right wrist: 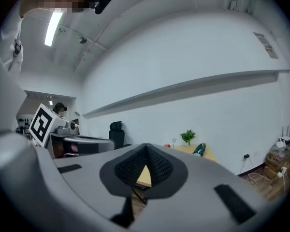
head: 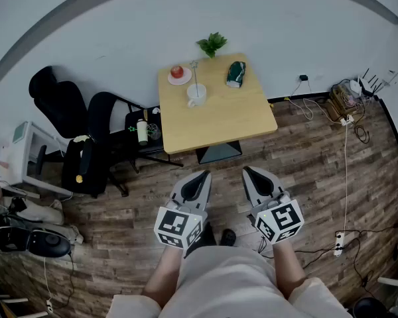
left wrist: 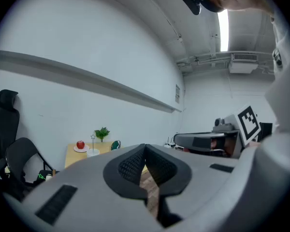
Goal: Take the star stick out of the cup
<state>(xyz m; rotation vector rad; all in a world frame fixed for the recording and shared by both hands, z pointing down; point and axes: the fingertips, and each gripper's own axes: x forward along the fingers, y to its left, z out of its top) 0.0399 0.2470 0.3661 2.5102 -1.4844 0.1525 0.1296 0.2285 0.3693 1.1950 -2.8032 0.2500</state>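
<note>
Table of pale wood (head: pixel 219 121) is seen against the white wall, well apart from both grippers, which are held over the plank floor. Left gripper (head: pixel 202 175) and right gripper (head: pixel 249 171) are each clenched tip to tip, nothing caught between. Smaller yet, a white cup (head: pixel 196 97) is set just beside an apple plate (head: pixel 180 78), and the star stick (head: pixel 195 78) is stood upright in that cup.

The left gripper (left wrist: pixel 145 148) has its jaws together, empty, well apart from the table (left wrist: pixel 71 157).
</note>
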